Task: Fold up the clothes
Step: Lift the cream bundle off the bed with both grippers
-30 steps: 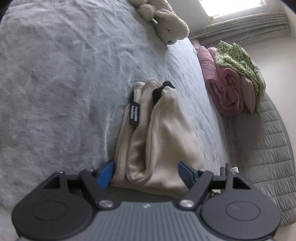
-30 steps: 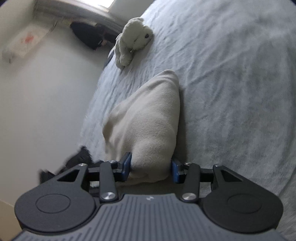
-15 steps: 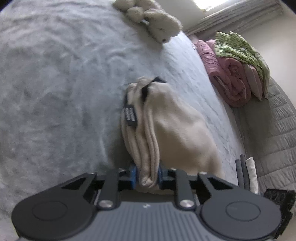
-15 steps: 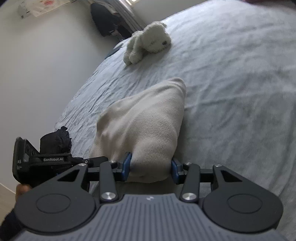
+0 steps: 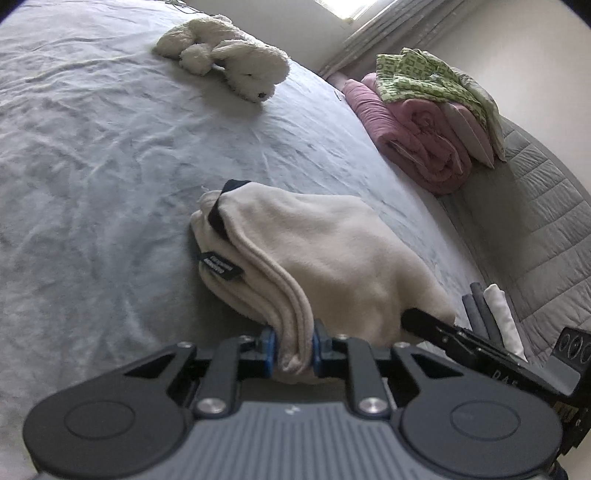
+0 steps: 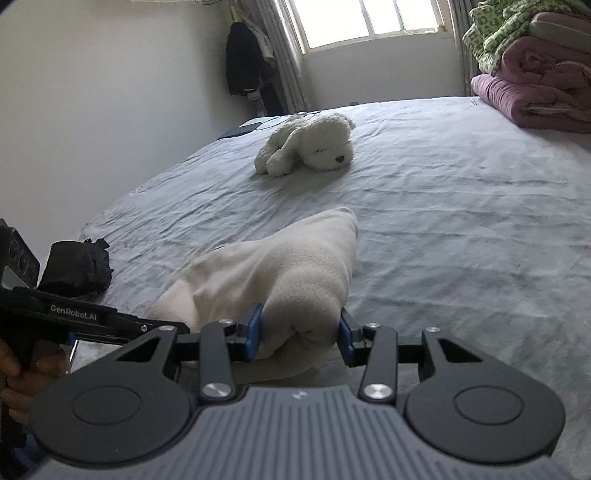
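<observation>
A second ago the left claw [image 5: 293, 350] was wide open around the end of the cream fleece garment [image 5: 325, 258]; now it has squeezed shut on a thin folded edge, and both views have tipped up so more of the room shows. The right claw [image 6: 300, 332] is about half open with a fat roll of the same garment between its blue pads, and its jaws are closing a little more. The garment lies in the middle of the bed, with its near end in the two claws. The bed has a wrinkly grey-blue sheet [image 6: 461, 229]. On the left edge of the bed sits a small black bundle [image 6: 75, 269]. Farther back a white fluffy toy dog [image 6: 310, 147] lies on the sheet. Behind it are a white wall, dark clothes hanging in the corner, and a bright window [image 6: 369, 18]. On the right is a stack of pink bedding [image 5: 413, 133] with a green patterned cloth [image 5: 424, 77] on top.
</observation>
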A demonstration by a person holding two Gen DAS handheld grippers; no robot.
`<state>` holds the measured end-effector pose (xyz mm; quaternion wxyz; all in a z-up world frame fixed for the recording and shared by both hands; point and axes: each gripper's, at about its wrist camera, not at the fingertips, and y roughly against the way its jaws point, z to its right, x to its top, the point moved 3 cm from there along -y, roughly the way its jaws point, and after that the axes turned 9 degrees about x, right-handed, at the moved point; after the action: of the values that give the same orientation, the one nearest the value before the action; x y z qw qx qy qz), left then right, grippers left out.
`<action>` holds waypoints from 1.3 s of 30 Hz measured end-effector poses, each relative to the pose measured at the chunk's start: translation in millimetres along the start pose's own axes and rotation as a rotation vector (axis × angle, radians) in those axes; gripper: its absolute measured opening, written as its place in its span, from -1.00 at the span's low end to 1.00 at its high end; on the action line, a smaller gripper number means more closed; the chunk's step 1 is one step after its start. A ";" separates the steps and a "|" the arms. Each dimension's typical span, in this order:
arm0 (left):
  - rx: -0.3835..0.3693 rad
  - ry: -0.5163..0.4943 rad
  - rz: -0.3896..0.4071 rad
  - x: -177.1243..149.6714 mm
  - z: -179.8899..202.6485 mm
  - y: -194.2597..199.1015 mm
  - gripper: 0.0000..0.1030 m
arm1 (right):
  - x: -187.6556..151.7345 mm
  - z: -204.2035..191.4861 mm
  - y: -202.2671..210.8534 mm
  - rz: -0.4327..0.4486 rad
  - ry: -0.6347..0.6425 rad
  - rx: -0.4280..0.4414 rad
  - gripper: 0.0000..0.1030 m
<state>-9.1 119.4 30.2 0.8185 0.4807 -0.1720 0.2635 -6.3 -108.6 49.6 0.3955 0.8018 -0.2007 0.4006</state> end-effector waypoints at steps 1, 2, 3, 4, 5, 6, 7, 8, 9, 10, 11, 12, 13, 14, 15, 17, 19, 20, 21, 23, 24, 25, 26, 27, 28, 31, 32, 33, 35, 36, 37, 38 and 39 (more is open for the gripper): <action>0.000 0.001 -0.002 -0.7 0.4 -1.3 -0.66 | -0.4 2.1 -0.3 -0.003 -0.010 0.001 -0.14; 0.001 0.003 -0.007 -2.2 0.6 -2.9 -0.66 | -1.3 6.0 -0.4 -0.011 -0.028 0.005 -0.14; 0.005 0.004 -0.015 -4.7 0.8 -4.9 -0.66 | -2.6 10.5 -0.4 -0.024 -0.050 0.011 -0.14; 0.010 0.006 -0.024 -7.6 0.5 -6.6 -0.66 | -3.8 15.0 -0.3 -0.036 -0.073 0.018 -0.14; 0.011 0.012 -0.031 -9.1 -0.3 -7.4 -0.66 | -5.2 20.4 -0.8 -0.048 -0.103 0.028 -0.13; 0.009 0.021 -0.033 -8.9 -1.3 -7.3 -0.66 | -6.8 26.3 -1.5 -0.059 -0.140 0.042 -0.13; 0.005 0.032 -0.033 -7.6 -2.4 -6.5 -0.66 | -8.2 31.7 -1.6 -0.063 -0.180 0.057 -0.11; -0.001 0.044 -0.032 -6.2 -3.6 -5.5 -0.66 | -9.5 36.8 -1.2 -0.062 -0.222 0.073 -0.09; -0.006 0.057 -0.033 -4.8 -4.7 -4.7 -0.65 | -10.5 41.7 -1.7 -0.061 -0.264 0.090 -0.05; -0.009 0.066 -0.035 -4.4 -5.8 -4.2 -0.65 | -11.2 46.5 -2.6 -0.059 -0.306 0.106 -0.02; -0.009 0.074 -0.043 -5.4 -7.4 -5.1 -0.65 | -11.9 51.4 -3.5 -0.057 -0.348 0.123 0.00; -0.008 0.082 -0.054 -7.1 -9.5 -6.7 -0.65 | -12.5 56.2 -4.5 -0.055 -0.390 0.139 0.03; -0.007 0.090 -0.064 -8.8 -11.5 -8.4 -0.64 | -13.2 61.0 -5.4 -0.053 -0.431 0.156 0.07; -0.007 0.102 -0.076 -10.5 -14.0 -10.4 -0.63 | -13.8 65.5 -6.7 -0.057 -0.474 0.172 0.09; -0.012 0.116 -0.088 -11.7 -16.8 -12.5 -0.61 | -14.4 69.9 -8.2 -0.065 -0.516 0.187 0.11; -0.023 0.149 -0.112 -13.2 -22.3 -16.6 -0.53 | -15.6 76.2 -11.0 -0.072 -0.573 0.203 0.14; -0.021 0.157 -0.123 -13.6 -24.7 -19.8 -0.43 | -15.9 79.9 -13.3 -0.078 -0.603 0.210 0.14; -0.019 0.157 -0.126 -13.7 -25.5 -21.3 -0.35 | -14.9 78.5 -14.0 -0.081 -0.590 0.206 0.14; -0.017 0.159 -0.128 -13.8 -26.4 -22.5 -0.25 | -13.7 76.8 -14.5 -0.082 -0.578 0.202 0.14; -0.015 0.166 -0.128 -13.9 -28.3 -24.7 -0.22 | -11.4 73.9 -15.2 -0.085 -0.563 0.200 0.15; -0.014 0.170 -0.128 -14.0 -29.2 -25.8 -0.21 | -11.2 73.8 -15.6 -0.085 -0.561 0.200 0.15; -0.014 0.172 -0.127 -13.2 -30.0 -26.5 -0.20 | -11.4 74.5 -16.0 -0.086 -0.560 0.200 0.15; -0.014 0.173 -0.124 -11.8 -30.5 -27.0 -0.19 | -11.6 75.1 -16.3 -0.085 -0.562 0.200 0.15; -0.014 0.174 -0.122 -10.4 -31.1 -27.6 -0.19 | -11.7 75.3 -16.4 -0.085 -0.563 0.200 0.15; -0.012 0.174 -0.117 -8.8 -31.6 -28.1 -0.18 | -11.5 75.3 -16.5 -0.084 -0.563 0.200 0.15; -0.010 0.189 -0.108 -3.9 -34.5 -31.1 -0.16 | -13.2 77.5 -16.5 -0.085 -0.548 0.197 0.15; -0.012 0.195 -0.108 -2.1 -35.7 -32.2 -0.16 | -13.5 78.2 -16.7 -0.084 -0.545 0.197 0.15; -0.014 0.201 -0.107 -0.3 -36.6 -33.3 -0.15 | -13.3 78.9 -17.3 -0.084 -0.545 0.198 0.15; -0.019 0.209 -0.104 2.8 -37.2 -35.7 -0.13 | -12.6 80.2 -18.8 -0.083 -0.546 0.201 0.16; -0.021 0.212 -0.103 4.4 -37.4 -36.9 -0.12 | -12.5 80.8 -18.9 -0.083 -0.547 0.203 0.16; -0.023 0.214 -0.102 5.6 -37.7 -38.1 -0.10 | -12.1 81.3 -19.2 -0.082 -0.548 0.206 0.17; -0.026 0.216 -0.101 6.6 -38.2 -39.1 -0.10 | -11.3 82.0 -20.0 -0.080 -0.550 0.211 0.18; -0.030 0.219 -0.099 7.8 -38.5 -40.0 -0.08 | -10.3 82.8 -20.8 -0.079 -0.552 0.215 0.19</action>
<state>22.1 139.4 -11.9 0.8515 0.4447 -0.0613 0.2711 40.9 -161.7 1.2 0.2538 0.9249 -0.2258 0.1707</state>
